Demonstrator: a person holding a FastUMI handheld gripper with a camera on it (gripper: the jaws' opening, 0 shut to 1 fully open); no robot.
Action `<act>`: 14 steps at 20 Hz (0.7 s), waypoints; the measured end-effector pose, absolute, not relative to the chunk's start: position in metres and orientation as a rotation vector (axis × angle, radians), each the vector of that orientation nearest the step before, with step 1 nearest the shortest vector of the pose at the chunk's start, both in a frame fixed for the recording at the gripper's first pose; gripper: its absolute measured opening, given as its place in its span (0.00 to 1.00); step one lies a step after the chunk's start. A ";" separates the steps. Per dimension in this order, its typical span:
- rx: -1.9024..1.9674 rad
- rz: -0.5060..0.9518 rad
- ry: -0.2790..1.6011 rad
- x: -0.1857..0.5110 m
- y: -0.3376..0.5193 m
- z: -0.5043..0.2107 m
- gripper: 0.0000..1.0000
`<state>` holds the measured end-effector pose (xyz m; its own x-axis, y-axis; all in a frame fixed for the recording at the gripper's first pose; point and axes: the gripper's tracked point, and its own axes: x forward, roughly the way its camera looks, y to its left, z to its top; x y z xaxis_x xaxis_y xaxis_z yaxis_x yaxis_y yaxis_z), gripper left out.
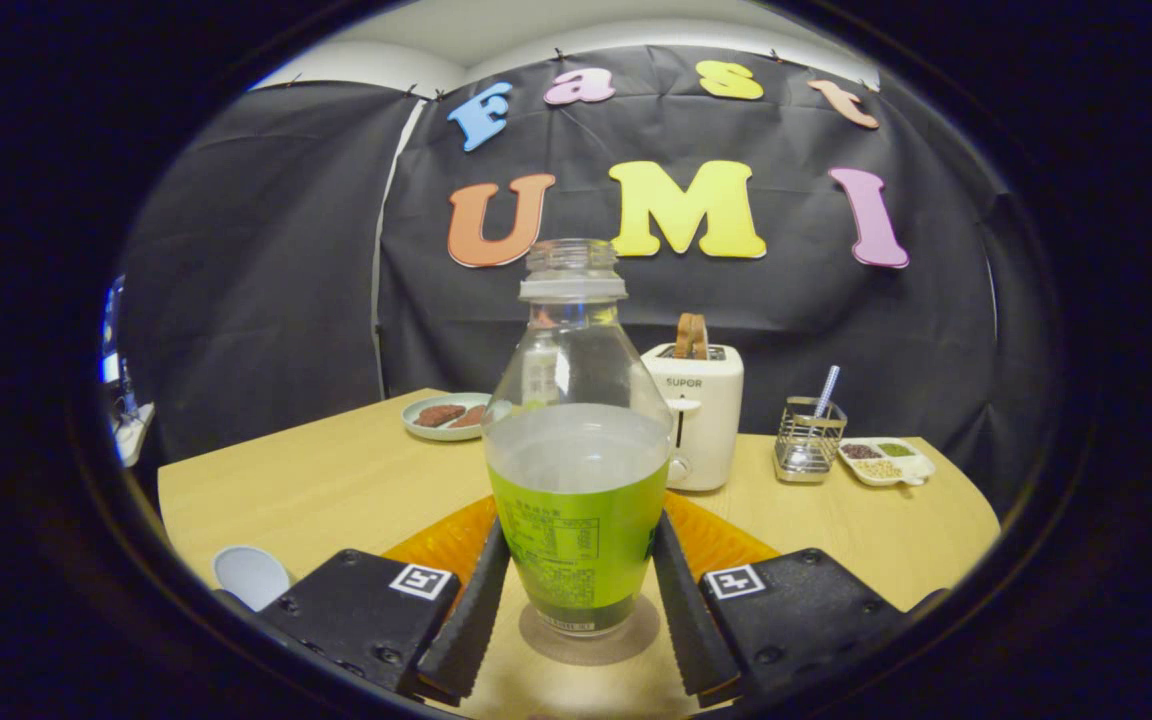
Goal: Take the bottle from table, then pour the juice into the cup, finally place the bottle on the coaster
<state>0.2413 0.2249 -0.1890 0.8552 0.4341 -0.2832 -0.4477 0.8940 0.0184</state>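
Far left, near the table [336, 480] edge, sits your cup [250, 576], low beside the left finger, handy for the pour. Behind it a plate [446, 416] holds food. In the middle, your hand-held gripper [581, 600] straddles the open bottle [578, 440], fingers against its label on both sides, gripping or about to; the bottle stands upright, seemingly on the table. The orange coaster [446, 545] lies just behind it. Further right: toaster [698, 415], wire basket [809, 440], snack tray [884, 461]
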 end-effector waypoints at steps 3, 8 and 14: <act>-0.036 0.466 0.300 0.248 0.227 -0.198 0.79; -0.045 0.444 0.308 0.250 0.224 -0.205 0.80; -0.046 0.439 0.319 0.252 0.223 -0.212 0.83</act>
